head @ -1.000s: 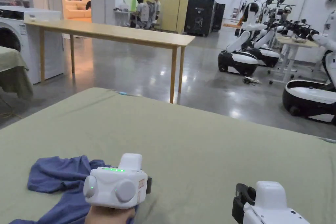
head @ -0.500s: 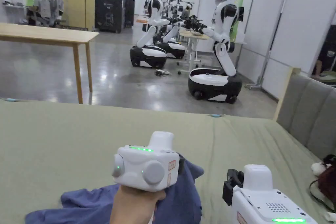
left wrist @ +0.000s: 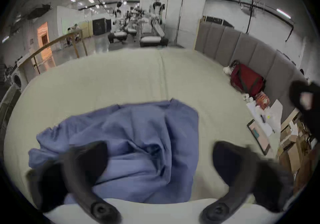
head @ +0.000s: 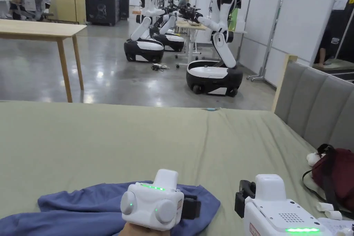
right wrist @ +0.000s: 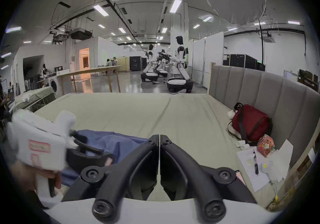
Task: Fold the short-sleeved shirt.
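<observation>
crumpled blue shirt (left wrist: 131, 143) lies bunched under the spread left gripper (left wrist: 159, 162); right gripper (right wrist: 159, 138) pressed together.

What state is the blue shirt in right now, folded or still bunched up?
Bunched up: the blue shirt lies crumpled on the green sheet, with irregular creases and no neat fold.

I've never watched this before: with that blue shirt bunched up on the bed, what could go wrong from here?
1. The blue shirt lies crumpled; the open left gripper may pinch several layers.
2. The right gripper is shut, holding nothing, so the shirt may drag.
3. The red bag and papers could get bumped.
</observation>
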Demonstrator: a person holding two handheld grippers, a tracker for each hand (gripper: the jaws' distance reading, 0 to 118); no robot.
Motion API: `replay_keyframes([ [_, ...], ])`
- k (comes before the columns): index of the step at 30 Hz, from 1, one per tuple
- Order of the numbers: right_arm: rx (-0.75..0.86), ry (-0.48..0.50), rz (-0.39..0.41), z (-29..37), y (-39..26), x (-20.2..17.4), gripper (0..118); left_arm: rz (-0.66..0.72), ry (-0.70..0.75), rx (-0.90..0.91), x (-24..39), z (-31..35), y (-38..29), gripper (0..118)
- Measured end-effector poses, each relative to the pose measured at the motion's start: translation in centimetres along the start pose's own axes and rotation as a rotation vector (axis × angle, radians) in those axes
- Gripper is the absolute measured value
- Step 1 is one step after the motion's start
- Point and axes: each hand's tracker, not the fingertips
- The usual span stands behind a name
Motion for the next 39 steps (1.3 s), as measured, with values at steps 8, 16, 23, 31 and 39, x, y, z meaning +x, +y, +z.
replay_keyframes([
  [8,0.053,0.086,0.001,1.3,0.7,-4.4,6,-0.103,0.171,0.371,-8.4,15.3,-1.8,115],
  [16,0.076,0.133,0.001,1.6,0.5,-7.9,6,-0.036,0.428,0.283,-20.2,21.6,-9.6,0],
  [23,0.040,0.155,0.007,0.5,0.1,-9.3,6,0.253,0.399,0.050,-30.2,18.5,-8.4,0],
  [31,-0.016,0.134,0.024,-2.4,-0.8,-8.4,6,0.251,0.449,-0.140,-34.7,9.2,-8.1,100],
  [39,-0.085,0.064,0.035,-5.7,-1.2,-5.3,6,0.256,0.469,-0.248,-35.8,3.0,-7.2,112],
])
